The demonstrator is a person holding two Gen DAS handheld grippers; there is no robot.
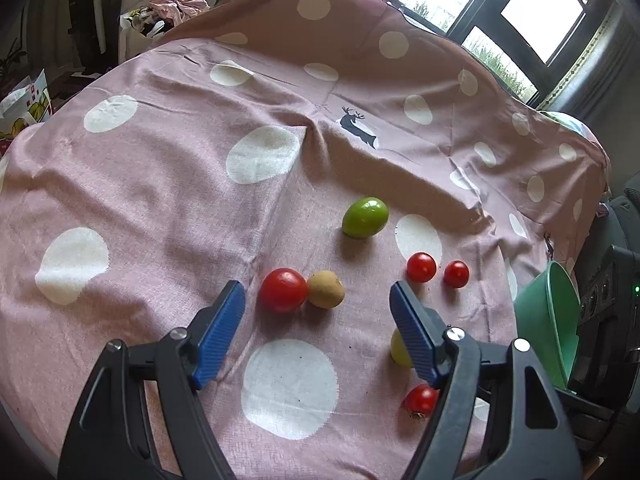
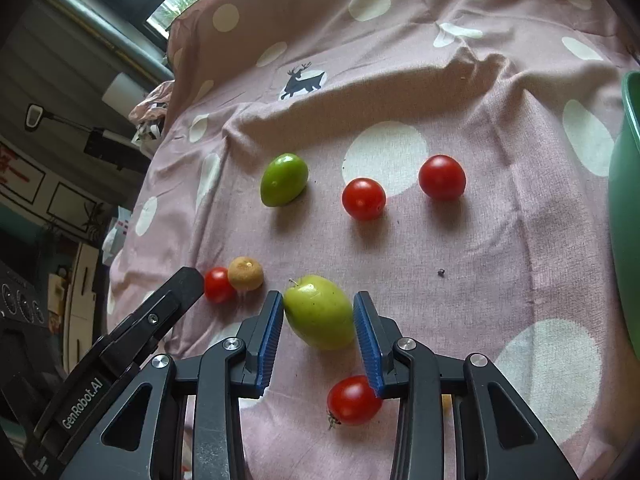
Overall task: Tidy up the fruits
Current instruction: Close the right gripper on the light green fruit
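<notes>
Lowest in the right wrist view we see a smooth, round red tomato (image 2: 354, 400) with a dried stem, lying just below our right gripper (image 2: 319, 326). Its ribbed blue pads (image 2: 271, 340) flank a glossy, egg-shaped yellow-green fruit (image 2: 320, 312) at centre frame: the left pad touches its skin, the right pad sits just beside it, so the jaws are closing in but not clenched.

Left of centre, a small tomato (image 2: 218, 285) touches a dull, rough tan fruit (image 2: 245, 273). Higher up lie a shiny green fruit (image 2: 284, 179) and two glossy red tomatoes (image 2: 364, 199) (image 2: 442, 177), well apart from each other.

Everything rests on a wrinkled pink cloth (image 2: 500, 240) with white dots, woven and matte. A smooth green plastic bowl (image 2: 626, 208) curves along the right edge.

In the left wrist view, our left gripper (image 1: 318, 334) hangs released, jaws wide apart, holding nothing, near the bottom of the frame.
</notes>
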